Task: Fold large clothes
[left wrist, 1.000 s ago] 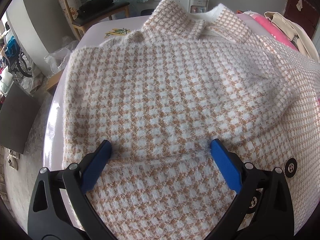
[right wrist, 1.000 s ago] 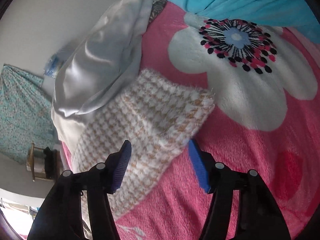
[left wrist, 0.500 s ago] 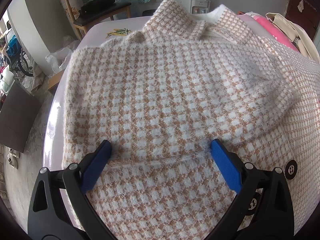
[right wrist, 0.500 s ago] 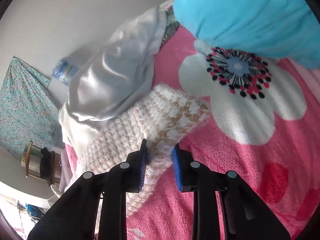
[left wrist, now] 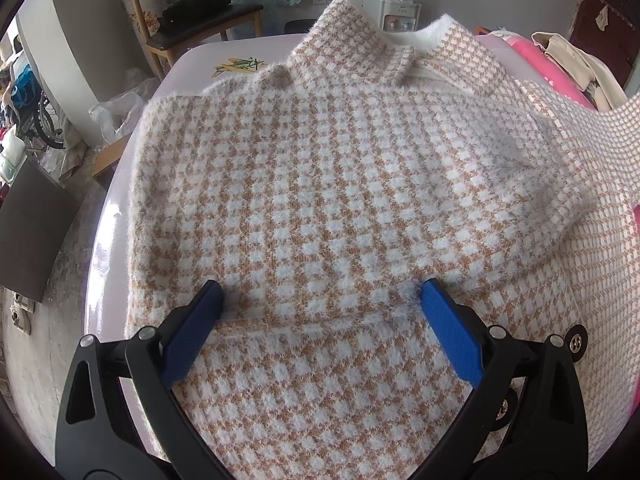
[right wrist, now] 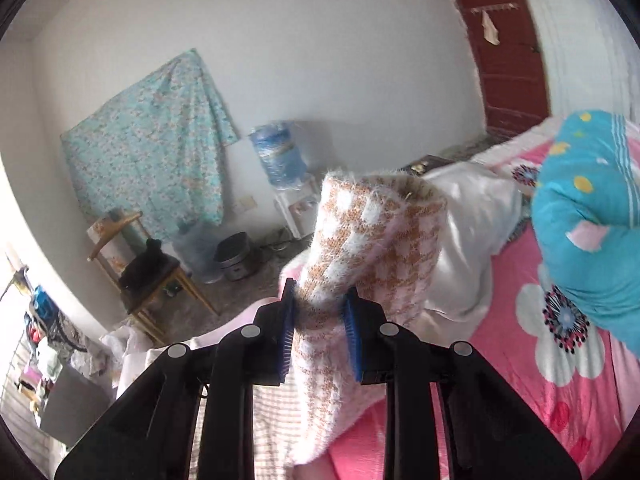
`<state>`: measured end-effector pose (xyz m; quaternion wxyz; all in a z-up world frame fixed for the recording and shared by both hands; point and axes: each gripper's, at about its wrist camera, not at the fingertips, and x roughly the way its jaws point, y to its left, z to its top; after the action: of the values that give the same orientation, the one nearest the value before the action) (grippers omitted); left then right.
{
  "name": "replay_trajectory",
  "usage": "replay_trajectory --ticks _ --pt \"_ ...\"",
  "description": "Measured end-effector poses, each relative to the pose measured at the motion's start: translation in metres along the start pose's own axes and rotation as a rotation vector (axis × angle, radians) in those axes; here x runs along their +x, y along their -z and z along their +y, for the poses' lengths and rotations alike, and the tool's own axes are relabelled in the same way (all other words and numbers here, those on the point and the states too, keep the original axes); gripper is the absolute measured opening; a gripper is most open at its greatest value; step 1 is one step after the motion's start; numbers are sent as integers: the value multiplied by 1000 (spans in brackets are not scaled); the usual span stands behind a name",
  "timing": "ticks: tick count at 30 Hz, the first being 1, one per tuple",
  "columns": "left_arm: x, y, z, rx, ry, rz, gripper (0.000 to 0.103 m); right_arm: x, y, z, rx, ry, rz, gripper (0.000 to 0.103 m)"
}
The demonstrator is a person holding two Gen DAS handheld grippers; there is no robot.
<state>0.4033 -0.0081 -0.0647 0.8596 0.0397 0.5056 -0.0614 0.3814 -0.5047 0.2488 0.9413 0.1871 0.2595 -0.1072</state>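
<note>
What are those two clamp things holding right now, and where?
The right gripper is shut on the sleeve of the checked sweater, near its cuff end, lifting it. The left gripper is open, its fingers resting on the sweater's body, holding nothing.

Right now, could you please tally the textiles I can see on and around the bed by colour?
Tan-and-white check sweater: 1
Pink flowered blanket: 1
Blue pillow: 1
White satin garment: 1
Teal floral wall cloth: 1
Total: 5
</note>
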Motion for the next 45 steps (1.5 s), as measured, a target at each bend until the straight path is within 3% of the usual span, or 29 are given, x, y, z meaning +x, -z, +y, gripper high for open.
replay_trajectory --ticks 6,11,12,13,14,16,18,21,24,26,28,31,33,34,37,38,41,45 --pt "-44 13 18 -32 45 -73 96 -11 25 143 -215 -205 -5 22" --pt "-88 39 41 -51 85 -138 96 1 89 248 -351 -394 103 29" --pt "-94 44 46 -59 95 -145 96 7 107 263 -370 -435 142 43" --pt "-98 50 50 -68 103 -148 96 15 127 278 -392 -485 201 68" --pt "-102 56 55 -77 115 -149 96 23 147 288 -407 -523 259 76" --pt "-105 64 63 -95 131 -153 96 39 183 296 -426 -573 356 76" --pt "-108 68 69 -104 142 -160 95 55 209 287 -412 -588 446 76" --pt "-110 65 75 -109 166 -183 95 77 225 238 -335 -554 523 76" --pt "-107 47 77 -136 217 -200 92 87 224 183 -293 -432 517 76" --pt "-99 29 74 -150 234 -194 78 93 219 148 -294 -328 494 76" --pt "-87 8 70 -175 242 -181 73 98 211 112 -284 -239 483 76" --pt "-60 -25 67 -224 248 -150 68 114 204 72 -235 -171 503 76" --pt "-35 -44 65 -254 261 -88 64 131 204 56 -205 -163 518 76" --pt "-21 -52 64 -260 268 -46 60 137 206 54 -199 -161 525 76" --pt "14 -63 58 -270 198 53 20 148 209 50 -194 -163 532 76" --pt "18 -63 56 -267 188 57 18 151 211 48 -189 -168 535 75" --pt "1 -58 43 -200 147 -10 6 158 214 46 -186 -168 540 68" --pt "-46 -44 41 -164 139 -145 6 160 214 41 -215 -141 529 63"
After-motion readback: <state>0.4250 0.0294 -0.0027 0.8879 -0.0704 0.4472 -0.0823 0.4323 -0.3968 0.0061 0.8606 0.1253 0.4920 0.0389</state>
